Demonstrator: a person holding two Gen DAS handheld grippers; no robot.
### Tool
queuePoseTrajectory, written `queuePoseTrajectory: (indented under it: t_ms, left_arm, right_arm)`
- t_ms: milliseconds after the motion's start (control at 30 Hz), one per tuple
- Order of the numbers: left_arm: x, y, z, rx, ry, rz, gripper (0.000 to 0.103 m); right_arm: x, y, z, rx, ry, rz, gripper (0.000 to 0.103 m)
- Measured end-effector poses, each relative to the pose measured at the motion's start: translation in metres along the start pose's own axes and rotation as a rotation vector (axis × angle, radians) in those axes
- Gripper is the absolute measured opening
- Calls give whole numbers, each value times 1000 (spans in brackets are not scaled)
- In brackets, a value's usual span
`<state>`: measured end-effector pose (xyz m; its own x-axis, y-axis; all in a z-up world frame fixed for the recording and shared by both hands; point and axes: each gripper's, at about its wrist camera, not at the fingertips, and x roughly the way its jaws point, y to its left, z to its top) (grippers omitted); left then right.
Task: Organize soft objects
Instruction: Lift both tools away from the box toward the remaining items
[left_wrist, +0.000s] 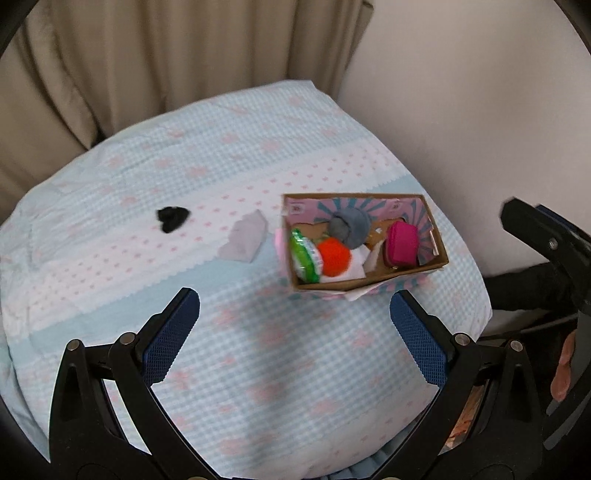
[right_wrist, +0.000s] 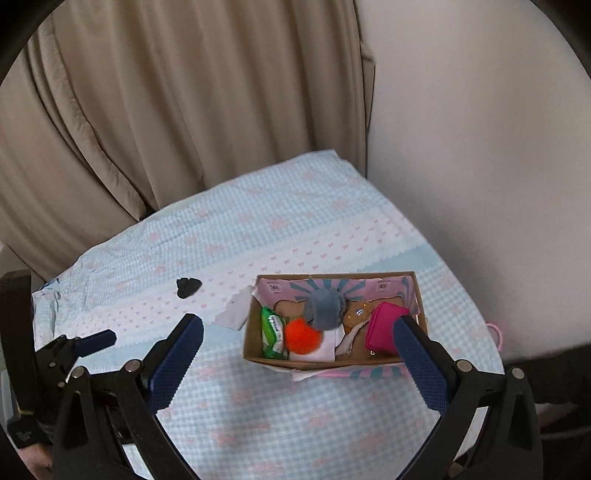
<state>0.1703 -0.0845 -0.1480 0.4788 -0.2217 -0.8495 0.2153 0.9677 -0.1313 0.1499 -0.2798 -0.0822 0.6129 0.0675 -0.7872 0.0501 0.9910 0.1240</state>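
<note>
An open cardboard box (left_wrist: 441, 258) (right_wrist: 249, 341) sits on a bed with a blue checked cover. Inside lie a green tissue pack (left_wrist: 304, 258) (right_wrist: 273, 332), an orange pompom (left_wrist: 334, 256) (right_wrist: 301, 336), a grey plush ball (left_wrist: 351, 225) (right_wrist: 327, 308) and a magenta pouch (left_wrist: 402, 243) (right_wrist: 384, 328). A small black soft piece (left_wrist: 173, 218) (right_wrist: 188, 286) lies loose on the cover left of the box. A white cloth (left_wrist: 247, 236) (right_wrist: 234, 312) lies against the box's left side. My left gripper (left_wrist: 295, 308) and right gripper (right_wrist: 299, 336) are open and empty, near the box.
Beige curtains (right_wrist: 166, 110) hang behind the bed and a pale wall (right_wrist: 480, 147) stands on the right. The cover (left_wrist: 280, 350) spreads wide in front of the box. The other gripper shows at each view's edge (left_wrist: 546, 251) (right_wrist: 74, 347).
</note>
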Motion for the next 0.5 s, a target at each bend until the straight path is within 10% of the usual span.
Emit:
queuePoseTrajectory:
  t_ms: [500]
  left_arm:
    - [-92,127,-51,47,-194,53,103]
  right_arm:
    - [-47,119,-66,50,-133,-64,102]
